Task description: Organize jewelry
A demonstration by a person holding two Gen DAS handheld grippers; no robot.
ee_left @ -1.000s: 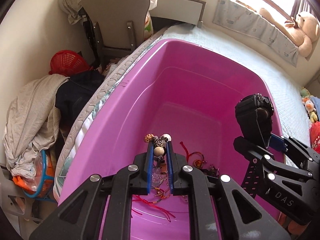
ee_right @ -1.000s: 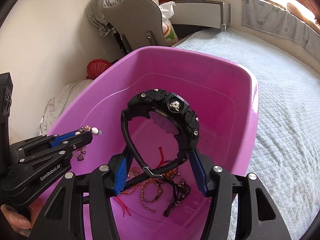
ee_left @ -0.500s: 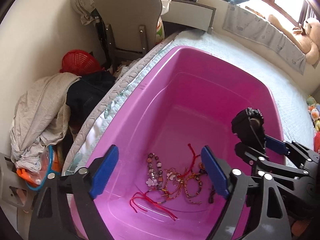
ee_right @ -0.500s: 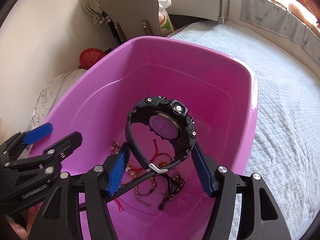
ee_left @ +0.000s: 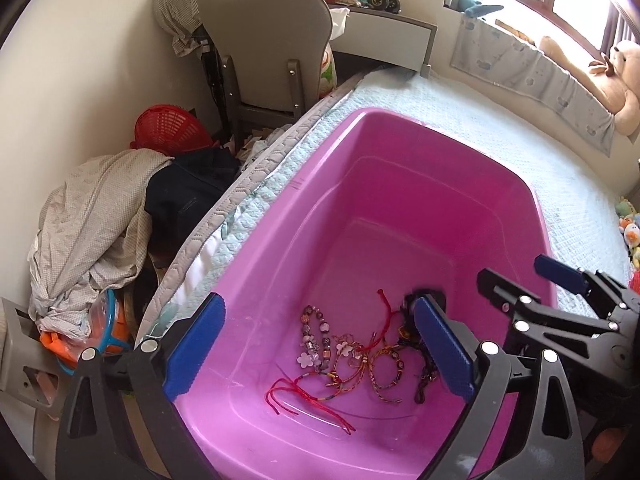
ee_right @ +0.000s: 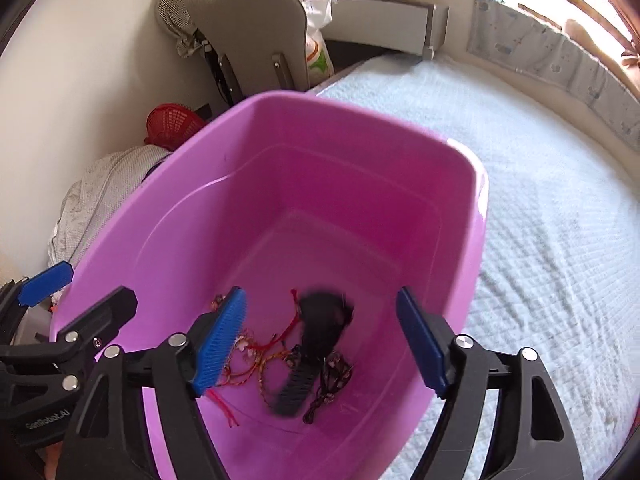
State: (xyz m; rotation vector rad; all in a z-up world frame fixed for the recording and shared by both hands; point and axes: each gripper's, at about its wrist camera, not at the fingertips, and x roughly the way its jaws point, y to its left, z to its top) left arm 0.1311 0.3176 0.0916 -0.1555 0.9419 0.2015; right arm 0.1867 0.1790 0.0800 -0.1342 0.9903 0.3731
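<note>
A pink plastic tub [ee_left: 400,152] [ee_right: 320,120] sits on the bed. On its floor lie a beaded bracelet [ee_left: 314,336], several braided and red-string bracelets [ee_left: 360,364] [ee_right: 260,356], and a black wristwatch [ee_right: 320,328], blurred in the right wrist view. My left gripper [ee_left: 320,348] is open and empty above the tub's near end. My right gripper [ee_right: 320,340] is open and empty above the watch; it also shows in the left wrist view [ee_left: 532,280].
The tub rests on a pale quilted bed [ee_right: 540,208]. A grey chair [ee_left: 268,48], a red basket [ee_left: 168,128] and piled clothes [ee_left: 96,216] stand to the left. A desk [ee_left: 384,36] and a window sill with plush toys [ee_left: 616,76] lie beyond.
My left gripper opened and dropped the beaded bracelet into the tub. My right gripper then opened and the black watch fell onto the tub floor.
</note>
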